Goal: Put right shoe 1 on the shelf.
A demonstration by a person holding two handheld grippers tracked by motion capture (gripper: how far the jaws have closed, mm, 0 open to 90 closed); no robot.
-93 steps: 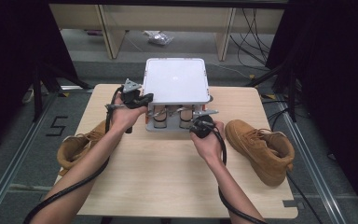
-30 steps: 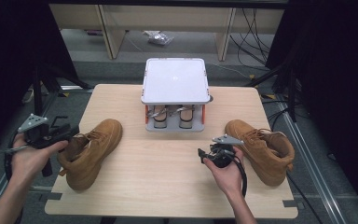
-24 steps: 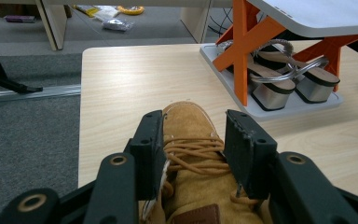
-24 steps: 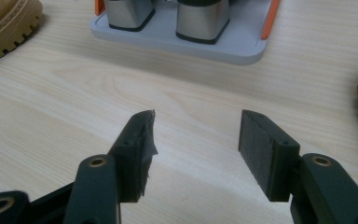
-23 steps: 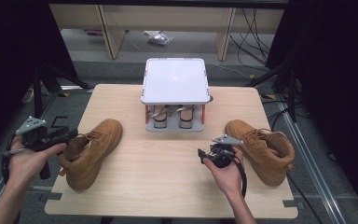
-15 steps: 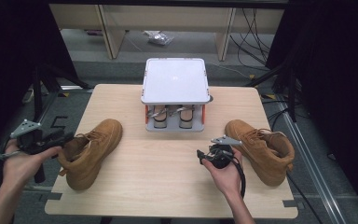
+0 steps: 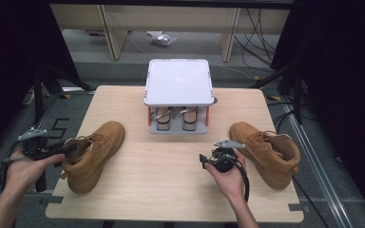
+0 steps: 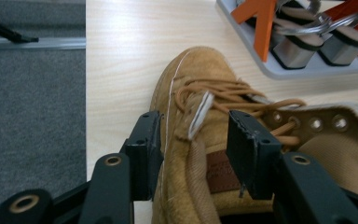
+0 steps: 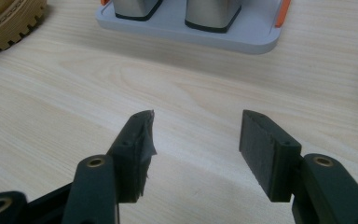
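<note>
The left gripper [image 8: 193, 140] has its fingers [image 8: 144, 149] spread on either side of the heel collar of the left boot [image 7: 92, 154]; the collar and its brown tab sit between them, and the gap has just been widening. Whether the pads touch the suede I cannot tell, as the near edge of the boot is cut off at the bottom of the left gripper view. In the high view this gripper [image 7: 69, 148] is at the boot's heel, and the hand [image 7: 26, 168] behind it has sunk lower and nearer the worktop's [image 7: 171, 190] left edge than it was a second ago. Three seconds ago both grippers were up at the grey rack [image 7: 178, 88], and this boot lay half off the worktop's left side; now it lies fully on the wood, toe pointing up toward the rack.

The right gripper [image 9: 193, 149] has its fingers [image 9: 265, 149] released, with bare wood between them, and has kept its place over the last second. In the high view it [image 7: 218, 159] lies just beside the toe of the right boot [image 7: 266, 152], which has not shifted.

The rack's white lid hides most of what stands under it; two grey blocks with metal rings show between orange posts. A ridged sole edge peeks into the right gripper view's top left corner.
</note>
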